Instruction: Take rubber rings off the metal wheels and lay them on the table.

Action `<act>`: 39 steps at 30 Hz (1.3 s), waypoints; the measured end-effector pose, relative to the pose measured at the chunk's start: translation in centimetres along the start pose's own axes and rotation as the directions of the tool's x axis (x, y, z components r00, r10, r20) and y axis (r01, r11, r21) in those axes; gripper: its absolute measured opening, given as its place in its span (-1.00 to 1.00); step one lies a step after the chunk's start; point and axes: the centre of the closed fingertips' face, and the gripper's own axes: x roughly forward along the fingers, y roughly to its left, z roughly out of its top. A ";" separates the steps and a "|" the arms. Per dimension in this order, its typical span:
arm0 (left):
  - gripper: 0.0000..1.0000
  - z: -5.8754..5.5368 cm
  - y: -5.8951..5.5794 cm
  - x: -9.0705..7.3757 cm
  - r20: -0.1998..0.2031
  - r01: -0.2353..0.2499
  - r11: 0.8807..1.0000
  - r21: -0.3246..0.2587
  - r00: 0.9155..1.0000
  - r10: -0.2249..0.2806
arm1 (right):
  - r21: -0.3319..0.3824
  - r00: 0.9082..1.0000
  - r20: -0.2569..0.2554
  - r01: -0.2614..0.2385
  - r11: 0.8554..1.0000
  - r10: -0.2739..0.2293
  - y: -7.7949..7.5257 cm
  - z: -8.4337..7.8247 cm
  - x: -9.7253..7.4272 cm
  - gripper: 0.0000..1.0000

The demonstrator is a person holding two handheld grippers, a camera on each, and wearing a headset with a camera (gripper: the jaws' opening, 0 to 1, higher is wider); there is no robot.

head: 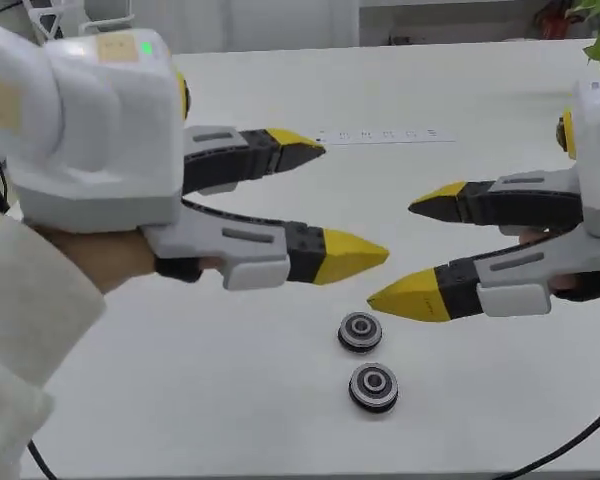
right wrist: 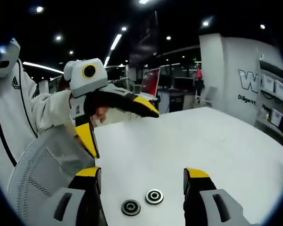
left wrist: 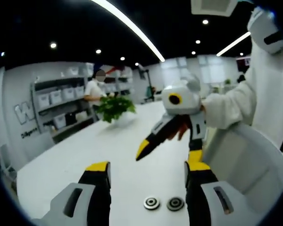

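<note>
- Head view: plain white table (head: 210, 410), seen from above and behind the hands.
- To the left, white-and-grey left gripper (head: 352, 203) with black, yellow-tipped fingers, held at the end of a white sleeve (head: 20, 320); fingers spread wide, nothing between them, raised above the table.
- To the right, matching right gripper (head: 391, 251), pointed back towards the first; fingers likewise wide apart and empty, yellow tips near those of the left gripper but not touching.
- Below both, two small round metal wheels (head: 360, 332) lying flat on the table, just beside each other. Round each wheel a dark band, probably the black rubber ring (head: 360, 349), though too small to say for certain.
- Left gripper view: own two fingers rising from the bottom, wide apart and empty; both wheels (left wrist: 151, 203) side by side on the table between them, low in the frame. Beyond, right gripper raised above the table. Farther off, leafy green plant (left wrist: 114, 106) on the table, grey shelving with pale bins (left wrist: 61, 106), and a person (left wrist: 92, 89) standing beside it.
- Right gripper view: own fingers wide apart, holding nothing; the two wheels (right wrist: 154, 196) on the table between them, one slightly nearer the camera. Above and beyond, left gripper (right wrist: 125, 133) with fingers gaping, clear of the wheels.
</note>
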 end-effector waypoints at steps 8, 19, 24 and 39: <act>-0.01 -4.0 -1.7 1.6 -0.021 0.052 0.992 -0.113 0.998 -0.055 | 0.033 0.994 -0.092 -0.048 0.998 0.051 0.8 -4.3 1.1 0.14; -0.07 -8.3 -3.6 3.0 -0.111 0.091 0.981 -0.171 0.988 -0.111 | 0.016 0.945 -0.306 -0.116 0.993 0.116 2.6 -10.5 2.4 -0.03; -0.11 -9.8 -4.9 3.5 -0.165 0.131 0.979 -0.158 0.974 -0.157 | 0.052 0.930 -0.348 -0.106 0.993 0.118 2.5 -12.0 2.7 -0.10; -0.33 -13.7 -6.4 5.0 -0.284 0.154 0.975 -0.159 0.939 -0.195 | 0.041 0.912 -0.396 -0.098 0.994 0.106 2.8 -13.3 3.5 -0.42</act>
